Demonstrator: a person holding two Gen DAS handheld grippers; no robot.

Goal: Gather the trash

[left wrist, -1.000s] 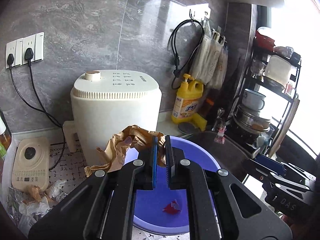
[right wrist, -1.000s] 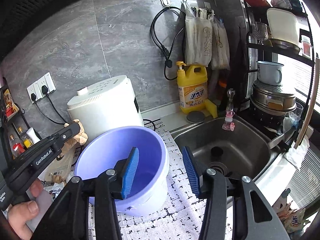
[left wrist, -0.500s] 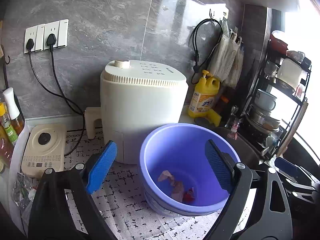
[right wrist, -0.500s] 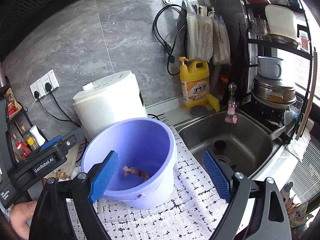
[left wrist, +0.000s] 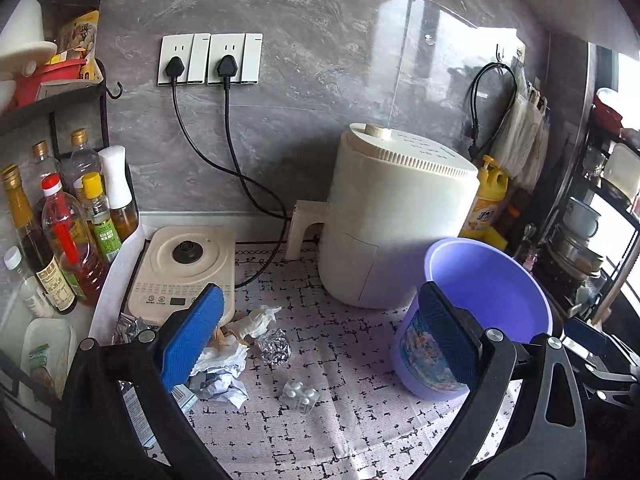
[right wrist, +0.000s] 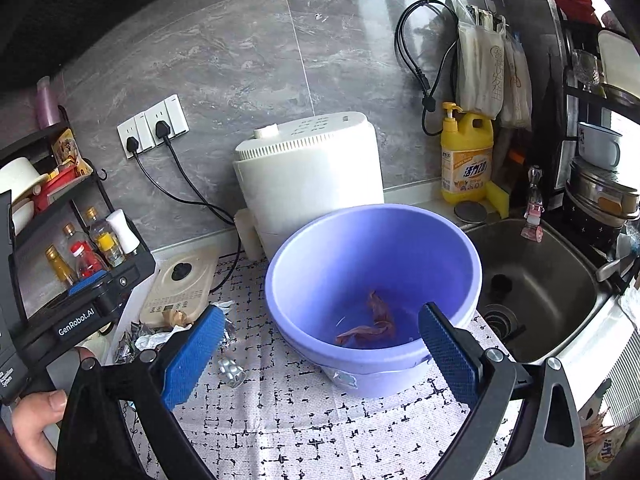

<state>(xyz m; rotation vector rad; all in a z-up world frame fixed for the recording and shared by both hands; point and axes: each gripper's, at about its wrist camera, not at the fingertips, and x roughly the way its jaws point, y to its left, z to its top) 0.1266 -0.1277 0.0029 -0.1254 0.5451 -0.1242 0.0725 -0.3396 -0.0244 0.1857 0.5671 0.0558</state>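
A purple bucket stands on the patterned mat with brown crumpled paper and a red scrap at its bottom. My right gripper hangs in front of it, its jaws opening wide with nothing pressed between the pads. Left of the bucket, my left gripper faces the trash pile, its jaws also opening and empty. The pile holds crumpled tissue, a foil ball, a blister pack and balled paper. A hand holds the left gripper's body.
A white air fryer stands behind the bucket, with a flat beige cooker left of it and plugged cords along the wall. Oil and sauce bottles crowd the far left. A steel sink and yellow detergent bottle lie to the right.
My left gripper let go of the brown paper, which now lies in the bucket, and swung left toward the trash pile. Both grippers opened wide. The right one drew back a little.
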